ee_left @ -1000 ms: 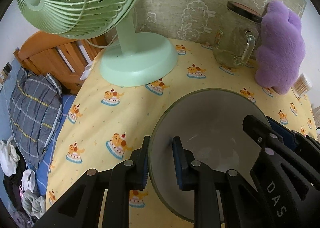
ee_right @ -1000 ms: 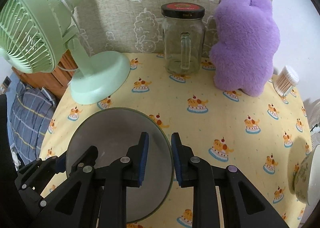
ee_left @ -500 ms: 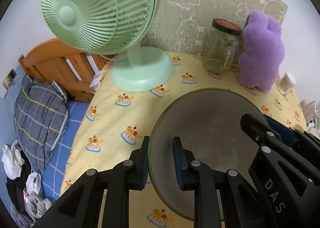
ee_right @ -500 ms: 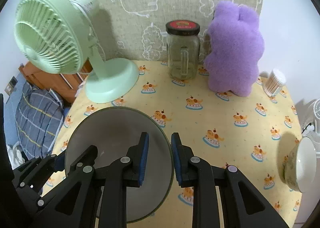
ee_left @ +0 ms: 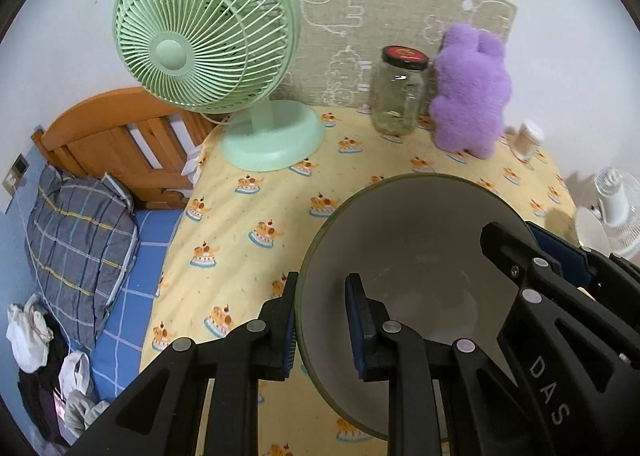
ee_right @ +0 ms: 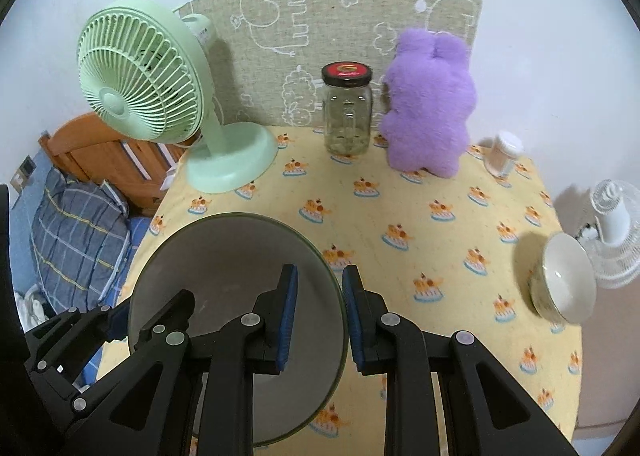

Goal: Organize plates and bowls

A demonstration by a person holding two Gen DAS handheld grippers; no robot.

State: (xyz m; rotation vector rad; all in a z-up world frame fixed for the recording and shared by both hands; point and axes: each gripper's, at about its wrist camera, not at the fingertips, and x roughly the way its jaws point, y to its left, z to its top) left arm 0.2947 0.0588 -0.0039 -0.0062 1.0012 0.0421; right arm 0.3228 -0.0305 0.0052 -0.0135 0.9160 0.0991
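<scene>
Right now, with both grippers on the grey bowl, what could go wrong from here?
1. The left gripper and right gripper each pinch only the thin rim of the grey bowl; uneven motion could twist it loose.
2. It appears lifted above the yellow tablecloth, so a slip means a drop.
3. The small white bowl sits close to the table's right edge and could be nudged off.

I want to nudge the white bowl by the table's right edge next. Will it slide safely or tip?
The white bowl looks glazed ceramic, so probably stiff, fairly heavy and breakable. It stands near the tablecloth edge, so a push outward risks a fall. The cloth may grip its foot, so it could tip rather than slide.
</scene>
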